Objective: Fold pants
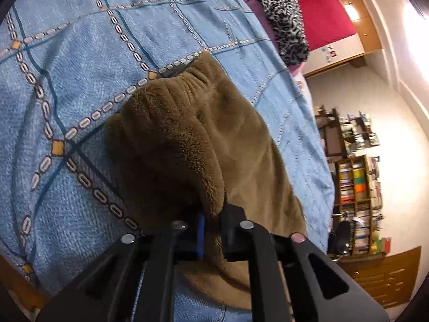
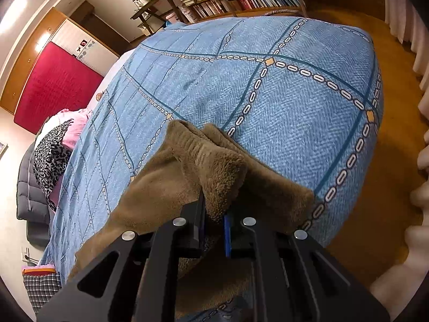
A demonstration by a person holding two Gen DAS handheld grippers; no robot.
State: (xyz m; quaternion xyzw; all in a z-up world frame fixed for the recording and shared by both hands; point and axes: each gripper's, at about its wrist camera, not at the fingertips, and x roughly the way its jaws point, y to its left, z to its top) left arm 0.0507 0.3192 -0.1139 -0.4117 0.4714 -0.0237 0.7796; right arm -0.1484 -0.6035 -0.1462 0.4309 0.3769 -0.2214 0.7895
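Brown fleece pants (image 1: 187,139) lie on a blue patterned bedspread (image 1: 80,67). My left gripper (image 1: 213,214) is shut on a fleecy edge of the pants, which bulges up over its jaws. In the right wrist view the same pants (image 2: 161,185) drape toward the camera, with a ribbed cuff or waistband raised. My right gripper (image 2: 214,217) is shut on another bunched edge of the pants, lifted above the bedspread (image 2: 268,94).
A leopard-print garment (image 1: 284,18) and pink cloth (image 2: 72,131) lie at the bed's head end by a red headboard (image 2: 53,86). Bookshelves (image 1: 356,196) stand past the bed. Wooden floor (image 2: 370,201) lies beyond the bed's foot corner.
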